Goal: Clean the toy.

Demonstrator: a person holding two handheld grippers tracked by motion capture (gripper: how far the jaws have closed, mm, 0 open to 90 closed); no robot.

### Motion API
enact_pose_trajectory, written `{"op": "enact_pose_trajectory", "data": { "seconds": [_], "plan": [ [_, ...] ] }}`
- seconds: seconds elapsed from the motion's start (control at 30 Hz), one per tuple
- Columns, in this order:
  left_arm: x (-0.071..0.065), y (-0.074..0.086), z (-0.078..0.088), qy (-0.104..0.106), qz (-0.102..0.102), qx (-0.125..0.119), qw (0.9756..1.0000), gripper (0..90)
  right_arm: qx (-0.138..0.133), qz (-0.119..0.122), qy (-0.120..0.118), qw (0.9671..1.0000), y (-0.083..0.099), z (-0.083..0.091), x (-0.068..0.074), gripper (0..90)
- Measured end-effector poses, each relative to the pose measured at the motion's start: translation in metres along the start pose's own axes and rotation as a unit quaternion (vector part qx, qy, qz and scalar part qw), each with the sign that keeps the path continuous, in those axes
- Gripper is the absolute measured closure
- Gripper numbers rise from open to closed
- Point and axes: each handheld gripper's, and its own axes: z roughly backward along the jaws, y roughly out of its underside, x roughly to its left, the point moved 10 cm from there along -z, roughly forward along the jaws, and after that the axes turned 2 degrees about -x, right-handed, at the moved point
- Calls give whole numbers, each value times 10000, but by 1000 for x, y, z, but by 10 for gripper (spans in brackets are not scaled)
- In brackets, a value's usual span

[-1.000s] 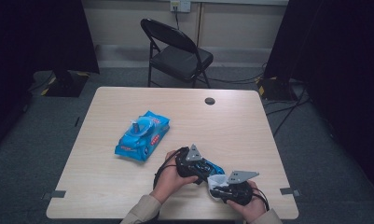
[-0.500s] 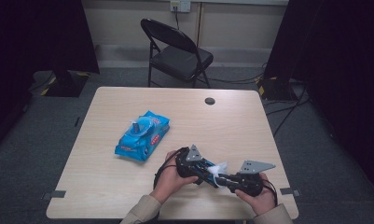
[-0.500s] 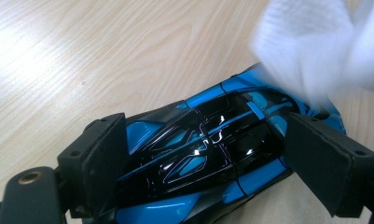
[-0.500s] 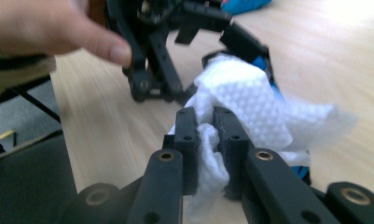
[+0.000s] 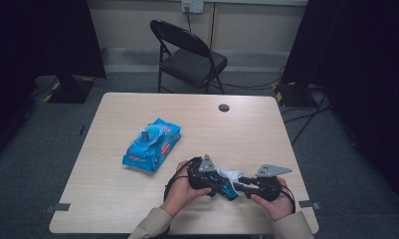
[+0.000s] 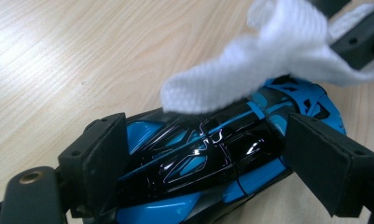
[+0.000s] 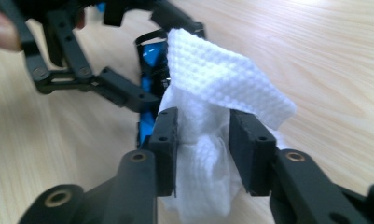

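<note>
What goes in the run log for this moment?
left hand-held gripper: shut on toy car | right hand-held gripper: jaws just opening, wipe between | wipe pack: on table

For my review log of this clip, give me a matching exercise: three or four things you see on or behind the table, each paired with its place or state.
Things:
1. toy car
2. white wipe
3. blue wipes pack
4. folding chair

Places or states:
A. stands on the floor behind the table
B. lies on the table with its lid open, left of both hands
C. sits between the left gripper's fingers
D. hangs between the right gripper's fingers, draped against the car

Pairs: 1-C, 2-D, 3-B, 4-A
</note>
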Motion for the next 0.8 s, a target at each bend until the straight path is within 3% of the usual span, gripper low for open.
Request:
{"op": "enact_pose_trajectory", "data": {
  "seconds": [0.2,0.4,0.53,0.8],
  "plan": [
    [0,0,0,0,24,-25,10000,144,81,-178,236,9995,8,4,-14,613],
    [0,0,0,1,1,0,10000,144,248,-215,511,9982,15,5,-26,789],
    [0,0,0,13,0,15,10000,144,421,-260,671,9965,21,2,-34,832],
    [0,0,0,8,-9,7,10000,144,507,-244,640,9964,21,-8,-36,847]
  ]
}}
